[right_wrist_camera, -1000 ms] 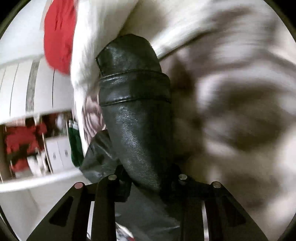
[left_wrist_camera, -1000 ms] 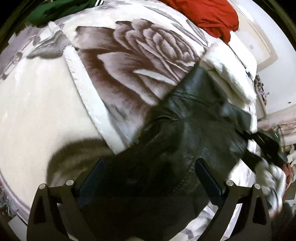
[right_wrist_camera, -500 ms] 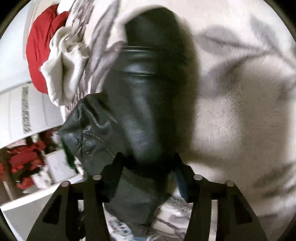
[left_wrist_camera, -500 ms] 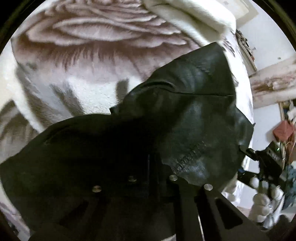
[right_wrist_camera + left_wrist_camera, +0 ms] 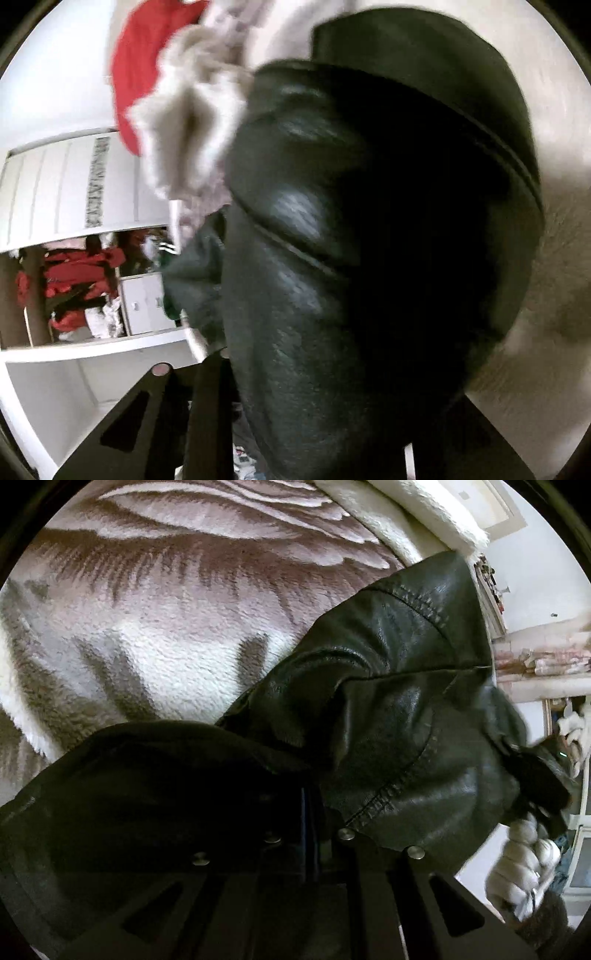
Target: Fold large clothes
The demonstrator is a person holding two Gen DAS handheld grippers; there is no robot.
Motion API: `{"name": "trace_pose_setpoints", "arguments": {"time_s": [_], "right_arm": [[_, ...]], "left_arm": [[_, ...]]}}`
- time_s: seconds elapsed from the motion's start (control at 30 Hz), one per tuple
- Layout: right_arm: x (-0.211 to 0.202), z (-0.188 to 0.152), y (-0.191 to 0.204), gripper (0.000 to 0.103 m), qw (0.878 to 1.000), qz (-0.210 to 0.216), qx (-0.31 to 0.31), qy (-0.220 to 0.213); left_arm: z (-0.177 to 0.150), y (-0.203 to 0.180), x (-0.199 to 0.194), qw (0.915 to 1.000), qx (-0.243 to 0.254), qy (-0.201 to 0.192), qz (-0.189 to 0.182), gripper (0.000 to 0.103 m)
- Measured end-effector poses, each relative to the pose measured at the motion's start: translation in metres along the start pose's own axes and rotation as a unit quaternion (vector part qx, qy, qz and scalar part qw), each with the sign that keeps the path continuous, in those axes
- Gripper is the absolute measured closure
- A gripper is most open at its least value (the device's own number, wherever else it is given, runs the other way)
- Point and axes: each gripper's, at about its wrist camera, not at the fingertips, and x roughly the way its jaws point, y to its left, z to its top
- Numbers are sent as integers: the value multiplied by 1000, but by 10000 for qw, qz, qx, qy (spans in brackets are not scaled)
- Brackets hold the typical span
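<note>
A black leather jacket (image 5: 388,709) lies bunched on a plush rose-patterned blanket (image 5: 177,635) on a bed. My left gripper (image 5: 306,812) is shut on a fold of the jacket, which drapes over its fingers. The right gripper (image 5: 535,786) shows at the right edge of the left wrist view, held by a white-gloved hand (image 5: 521,867), gripping the jacket's far end. In the right wrist view the jacket (image 5: 369,240) fills the frame and hides my right gripper's (image 5: 314,369) fingertips; it appears shut on the leather.
A red garment (image 5: 144,62) and a white fluffy blanket fold (image 5: 195,122) lie at the bed's far end. A green garment (image 5: 192,273) lies beside the jacket. A white wardrobe with shelves of clothes (image 5: 74,288) stands beyond the bed.
My left gripper closed on the jacket a second ago and has stayed shut. The right gripper has lifted the jacket's end closer to its camera, bunching the jacket up.
</note>
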Motion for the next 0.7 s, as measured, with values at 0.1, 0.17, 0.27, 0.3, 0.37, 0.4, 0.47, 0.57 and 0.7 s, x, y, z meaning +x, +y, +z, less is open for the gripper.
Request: {"name": "trace_pose_setpoints", "arguments": {"time_s": [0.1, 0.17, 0.27, 0.3, 0.37, 0.4, 0.47, 0.57, 0.7], "right_arm": [[-7, -14, 33, 80, 9991, -71, -424, -6], [-10, -25, 54, 80, 9976, -63, -696, 32], [-10, -44, 93, 80, 9913, -174, -1299, 124], [-10, -50, 105, 80, 9877, -254, -1535, 143], [-9, -67, 131, 80, 9784, -417, -2013, 199], [-8, -76, 141, 80, 9733, -506, -2226, 230], [-2, -99, 165, 80, 9583, -707, -2747, 330], [14, -142, 199, 80, 9225, -1030, -3693, 454], [54, -229, 243, 80, 8345, -1419, -5266, 778]], "left_arm": [[-1, 1, 2, 10000, -32, 0, -51, 97], [-1, 2, 1, 9999, -71, -11, -114, 97], [-4, 10, -8, 9997, -178, -1, -179, 97], [-5, 10, -16, 9996, -248, 32, -123, 97], [-11, 15, -41, 9996, -267, -37, 127, 98], [-17, 20, -61, 9992, -239, -188, 277, 98], [-33, 35, -99, 9972, -257, -533, 450, 98], [-65, 78, -157, 9884, -602, -1026, 944, 62], [-114, 138, -214, 9686, -1284, -1649, 1347, 0]]}}
